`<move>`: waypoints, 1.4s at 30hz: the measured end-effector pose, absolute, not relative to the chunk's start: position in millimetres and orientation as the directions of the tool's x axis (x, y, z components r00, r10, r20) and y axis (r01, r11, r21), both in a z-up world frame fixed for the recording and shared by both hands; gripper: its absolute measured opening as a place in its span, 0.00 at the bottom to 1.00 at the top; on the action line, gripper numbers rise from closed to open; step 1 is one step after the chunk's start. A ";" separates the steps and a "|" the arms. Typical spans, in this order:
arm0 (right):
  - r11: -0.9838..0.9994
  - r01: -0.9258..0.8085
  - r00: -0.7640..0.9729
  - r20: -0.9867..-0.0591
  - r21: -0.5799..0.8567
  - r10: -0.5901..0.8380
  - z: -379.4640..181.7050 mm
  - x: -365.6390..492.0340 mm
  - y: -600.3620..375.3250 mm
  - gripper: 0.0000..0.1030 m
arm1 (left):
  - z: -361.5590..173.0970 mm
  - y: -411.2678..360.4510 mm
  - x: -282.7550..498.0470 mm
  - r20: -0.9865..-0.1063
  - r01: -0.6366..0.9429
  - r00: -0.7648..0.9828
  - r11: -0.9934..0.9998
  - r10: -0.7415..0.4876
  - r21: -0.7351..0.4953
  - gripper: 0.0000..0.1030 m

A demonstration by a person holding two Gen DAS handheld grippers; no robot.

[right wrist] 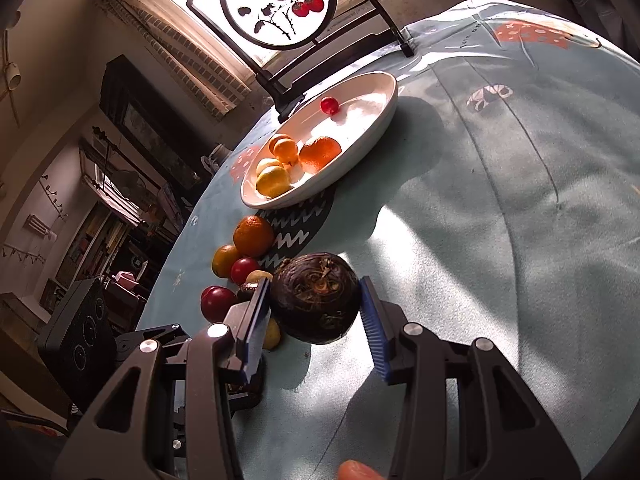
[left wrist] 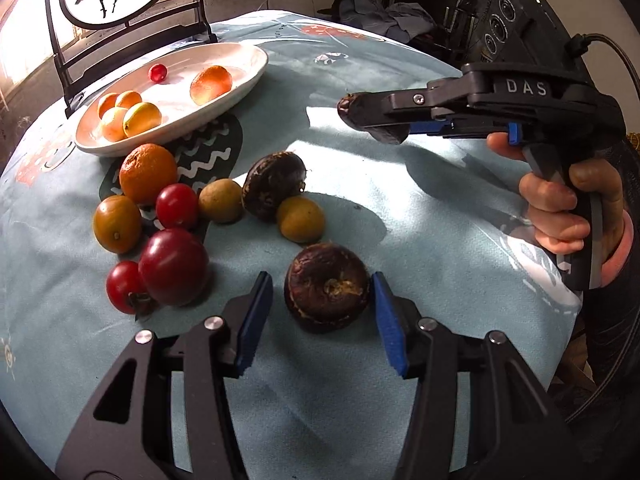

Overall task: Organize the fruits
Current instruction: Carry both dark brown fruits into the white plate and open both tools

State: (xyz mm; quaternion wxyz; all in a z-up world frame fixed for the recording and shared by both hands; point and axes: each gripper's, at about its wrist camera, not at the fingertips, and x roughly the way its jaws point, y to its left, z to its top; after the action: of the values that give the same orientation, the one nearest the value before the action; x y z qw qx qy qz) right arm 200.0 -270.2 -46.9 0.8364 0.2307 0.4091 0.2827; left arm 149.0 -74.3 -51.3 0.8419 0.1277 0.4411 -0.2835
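Straddling a dark brown water chestnut (left wrist: 327,286) on the tablecloth (left wrist: 420,220), the left gripper (left wrist: 320,320) has its jaws spread wide. Its blue pads (left wrist: 254,320) stand on either side of the corm; the right one sits just beside it, the left one apart, and neither clearly presses it.

The right gripper (right wrist: 316,320) has its jaws closed partway onto a second water chestnut (right wrist: 316,298), held up off the cloth with its rooty underside facing the camera. The left pad (right wrist: 256,322) touches its flank; the right pad looks to touch too, though a sliver of shadow makes that contact hard to confirm.

The left wrist view shows this same right gripper (left wrist: 372,118) side-on, with the person's hand (left wrist: 572,216) wrapped round its handle, and only the dark tip of the held corm poking past the fingers. It also lays out the loose fruit on the cloth: an orange (left wrist: 148,172), three red tomatoes, of which the large tomato (left wrist: 174,266) is nearest, several yellow-green kumquat-like fruits, and a third water chestnut (left wrist: 274,184).

The right wrist view hides most of that cluster behind its own finger, but looks down into the white oval plate (right wrist: 384,96), which holds a cherry tomato (right wrist: 329,105), a mandarin (right wrist: 320,153) and a few small orange and yellow fruits. It also takes in the round painted screen (right wrist: 280,0) at the table's far edge.
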 end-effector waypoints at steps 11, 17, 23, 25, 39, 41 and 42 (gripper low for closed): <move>0.735 -0.285 0.505 -0.555 0.616 0.661 -47.1 200.4 -269.8 0.43 | -41.9 -60.2 154.0 -0.795 0.573 0.414 0.805 -0.443 -0.150 0.41; 0.751 -0.348 0.474 -0.586 0.561 0.657 -41.8 202.3 -251.3 0.43 | 2.6 -20.9 185.0 -0.702 0.526 0.505 0.824 -0.502 -0.211 0.41; 0.785 -0.386 0.585 -0.530 0.484 0.614 -3.8 235.9 -227.5 0.43 | 28.9 7.2 271.1 -0.663 0.333 0.635 0.915 -0.396 -0.228 0.41; 0.800 -0.376 0.639 -0.494 0.469 0.590 4.0 258.5 -221.2 0.43 | 27.8 9.9 295.1 -0.666 0.276 0.659 0.936 -0.349 -0.217 0.41; 0.849 -0.270 0.679 -0.536 0.453 0.502 -15.6 335.6 -208.6 0.43 | -1.7 -20.2 360.0 -0.725 0.272 0.633 0.955 -0.271 -0.120 0.41; 0.850 -0.267 0.677 -0.538 0.455 0.501 -17.0 337.5 -209.1 0.44 | -4.0 -23.0 360.8 -0.729 0.271 0.634 0.957 -0.258 -0.103 0.42; 0.853 -0.265 0.678 -0.542 0.450 0.497 -17.2 337.2 -209.2 0.48 | -3.8 -23.2 359.1 -0.728 0.258 0.642 0.962 -0.240 -0.090 0.43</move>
State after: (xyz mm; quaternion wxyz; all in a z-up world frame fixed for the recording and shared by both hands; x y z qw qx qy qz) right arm 337.2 -209.2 -17.2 0.9001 0.1699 0.3409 0.2116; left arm 359.1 -23.2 -3.8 0.9061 0.0111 0.3999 -0.1375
